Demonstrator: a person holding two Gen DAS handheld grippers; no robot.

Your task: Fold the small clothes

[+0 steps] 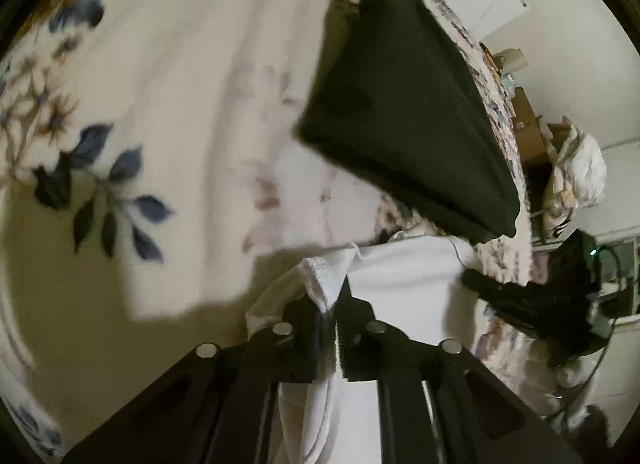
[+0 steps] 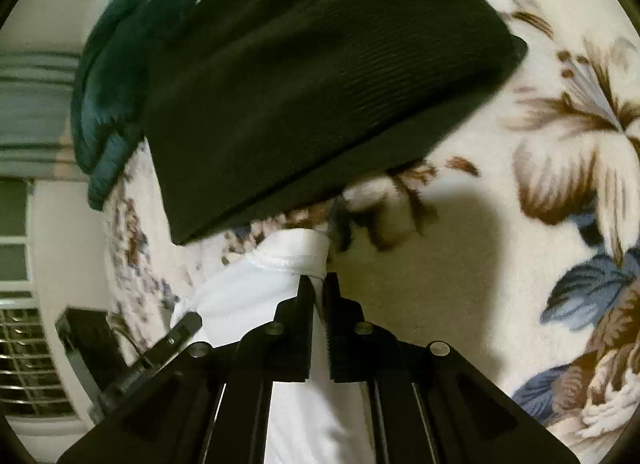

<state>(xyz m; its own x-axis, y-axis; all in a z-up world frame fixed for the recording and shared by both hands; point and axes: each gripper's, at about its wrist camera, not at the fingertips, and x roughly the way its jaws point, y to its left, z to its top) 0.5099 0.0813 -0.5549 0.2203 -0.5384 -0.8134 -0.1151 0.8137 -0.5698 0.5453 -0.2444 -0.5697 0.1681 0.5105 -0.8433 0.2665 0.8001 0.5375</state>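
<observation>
Left claw (image 1: 335, 296) clamped on a hemmed edge of the white garment (image 1: 404, 280); right claw (image 2: 319, 284) clamped on another edge. Garment lies near, on floral blanket (image 1: 180, 84), folded dark cloth (image 1: 404, 112) just beyond.

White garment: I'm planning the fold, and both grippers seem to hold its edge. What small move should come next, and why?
Probably lift both grippers together and draw the white garment taut. The left gripper and right gripper each pinch a corner of its hem, it lies bunched below them, and the folded dark garment sits just beyond.
</observation>
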